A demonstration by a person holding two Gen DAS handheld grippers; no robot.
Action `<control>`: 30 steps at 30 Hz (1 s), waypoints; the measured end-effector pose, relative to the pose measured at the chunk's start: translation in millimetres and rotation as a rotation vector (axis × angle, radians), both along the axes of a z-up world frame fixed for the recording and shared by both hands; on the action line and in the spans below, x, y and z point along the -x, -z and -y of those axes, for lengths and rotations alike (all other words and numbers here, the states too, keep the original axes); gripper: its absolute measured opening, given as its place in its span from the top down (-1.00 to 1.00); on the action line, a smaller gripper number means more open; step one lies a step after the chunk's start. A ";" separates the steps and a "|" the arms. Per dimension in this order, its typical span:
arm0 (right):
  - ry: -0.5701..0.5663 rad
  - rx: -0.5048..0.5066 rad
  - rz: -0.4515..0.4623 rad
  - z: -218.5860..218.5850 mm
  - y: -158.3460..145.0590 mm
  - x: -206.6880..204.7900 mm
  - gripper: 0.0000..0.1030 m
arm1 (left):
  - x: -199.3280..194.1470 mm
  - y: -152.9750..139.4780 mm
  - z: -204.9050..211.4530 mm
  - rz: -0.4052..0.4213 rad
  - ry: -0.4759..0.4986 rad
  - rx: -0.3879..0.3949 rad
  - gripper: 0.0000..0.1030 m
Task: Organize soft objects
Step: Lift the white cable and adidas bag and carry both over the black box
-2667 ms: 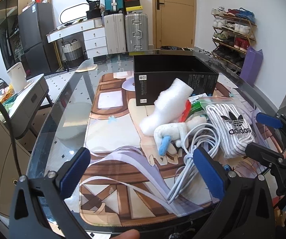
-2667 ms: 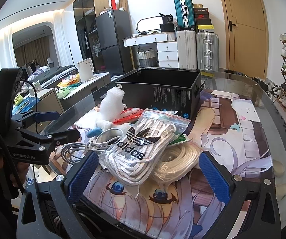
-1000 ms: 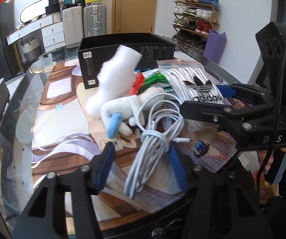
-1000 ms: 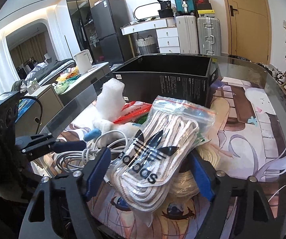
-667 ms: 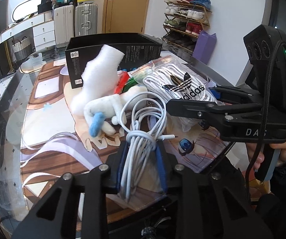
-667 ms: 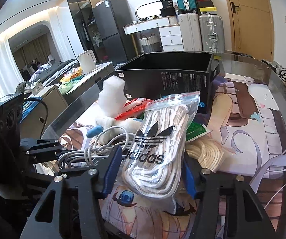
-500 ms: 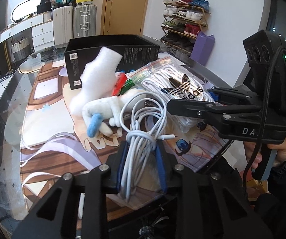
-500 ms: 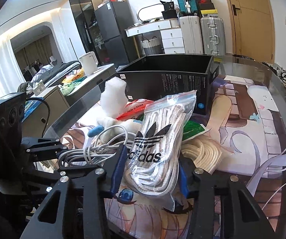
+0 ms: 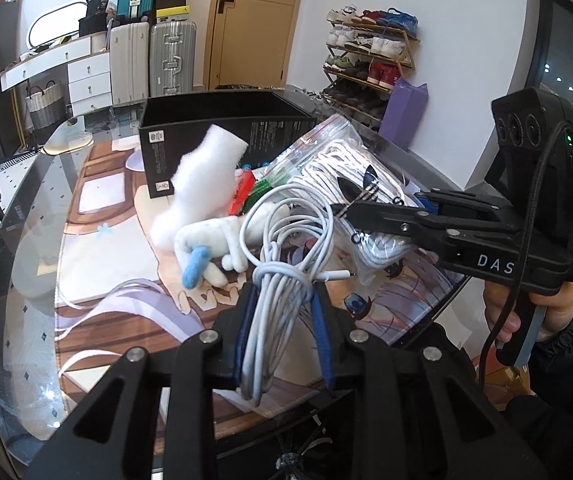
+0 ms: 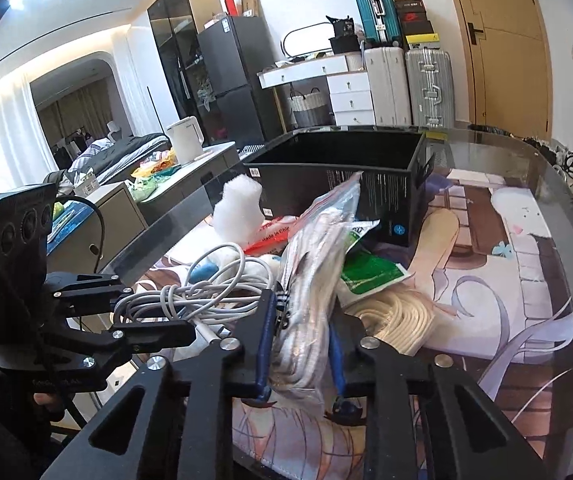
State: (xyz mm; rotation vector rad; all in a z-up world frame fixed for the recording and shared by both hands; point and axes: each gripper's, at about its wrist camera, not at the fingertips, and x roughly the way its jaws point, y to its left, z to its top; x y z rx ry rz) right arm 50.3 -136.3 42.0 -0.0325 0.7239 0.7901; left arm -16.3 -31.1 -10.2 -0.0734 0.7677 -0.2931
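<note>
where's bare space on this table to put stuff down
Free: the mat left of the foam piece and plush toy, and the mat right of the black box. Crowded: the heap around the cable and zip bag.

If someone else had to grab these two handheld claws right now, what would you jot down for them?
Left gripper: shut on the white cable bundle, at the table's near edge.
Right gripper: shut on the zip bag of white cord.
Black box: open, behind the pile; nothing can be seen inside it.
Still on the mat: foam piece, plush toy, red and green packets, loose rope coil.
Done: both items gripped. Left: probably carry them to the box, then the rest.
</note>
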 end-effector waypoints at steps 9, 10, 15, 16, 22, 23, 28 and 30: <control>0.011 -0.023 0.041 9.7 -14.6 6.2 0.67 | 8.2 -12.8 -3.3 0.041 -0.002 0.032 0.51; 0.012 -0.025 0.047 10.9 -16.9 6.9 0.67 | 8.3 -14.4 -3.2 0.045 -0.004 0.033 0.51; 0.021 -0.042 0.070 16.8 -28.1 12.3 0.67 | 7.1 -25.8 -6.2 0.072 -0.016 0.039 0.51; 0.022 -0.046 0.075 17.5 -30.8 12.0 0.67 | 5.8 -27.5 -4.2 0.078 -0.022 0.040 0.51; 0.035 -0.070 0.101 22.1 -47.2 8.9 0.67 | 1.4 -43.7 -10.8 0.122 -0.055 0.043 0.50; 0.039 -0.073 0.107 22.6 -50.0 7.9 0.67 | 0.6 -45.6 -12.2 0.128 -0.061 0.042 0.50; 0.050 -0.086 0.123 22.5 -62.4 0.5 0.67 | -5.5 -56.5 -22.6 0.154 -0.090 0.045 0.50; 0.052 -0.088 0.127 21.5 -65.5 -2.9 0.67 | -8.3 -60.4 -25.4 0.164 -0.100 0.045 0.50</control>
